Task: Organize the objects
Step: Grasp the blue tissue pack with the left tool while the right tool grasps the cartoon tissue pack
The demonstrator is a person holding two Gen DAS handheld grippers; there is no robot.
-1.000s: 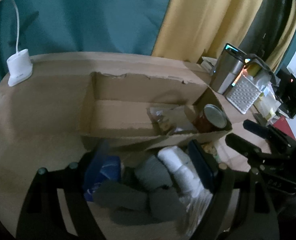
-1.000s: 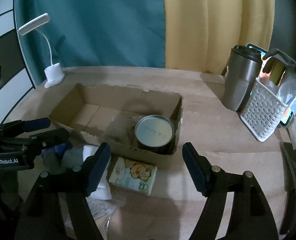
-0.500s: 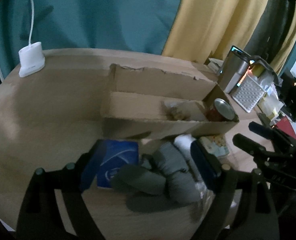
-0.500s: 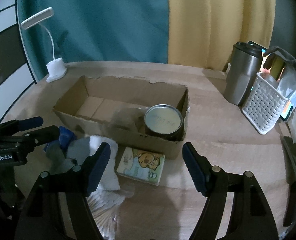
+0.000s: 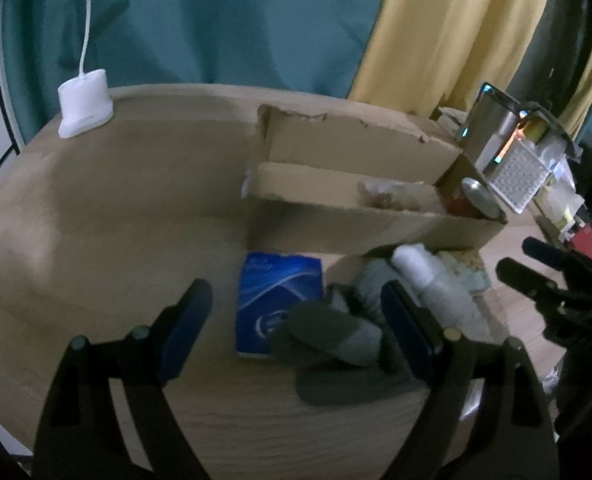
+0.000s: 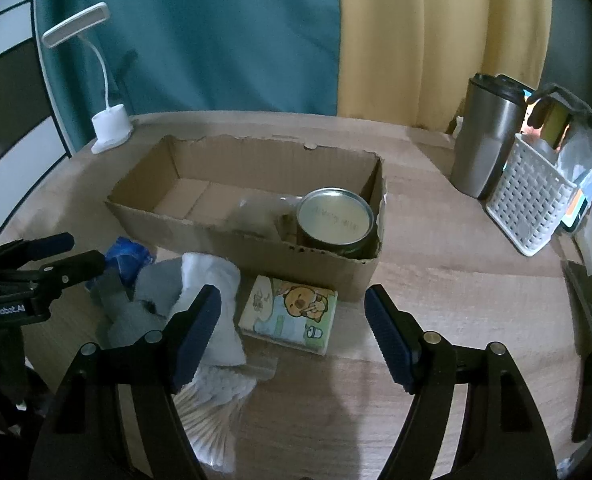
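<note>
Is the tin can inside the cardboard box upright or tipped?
Upright: the can stands in the box's right end, its round lid facing up.

Left gripper [image 5: 293, 326]: black angular frame, dark blue ribbed pads, round silver screw heads; right gripper [image 6: 291, 330]: same black frame, blue pads, silver screws; white "GenRobot.AI" lettering marks the left one's side.

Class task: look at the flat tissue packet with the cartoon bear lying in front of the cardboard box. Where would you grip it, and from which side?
Grip the flat tissue packet with the cartoon bear across its two short edges, coming down from above. It lies flat on the wooden table, with its far long edge close to the cardboard box. The right tongs are open above it, probably wide enough.
</note>
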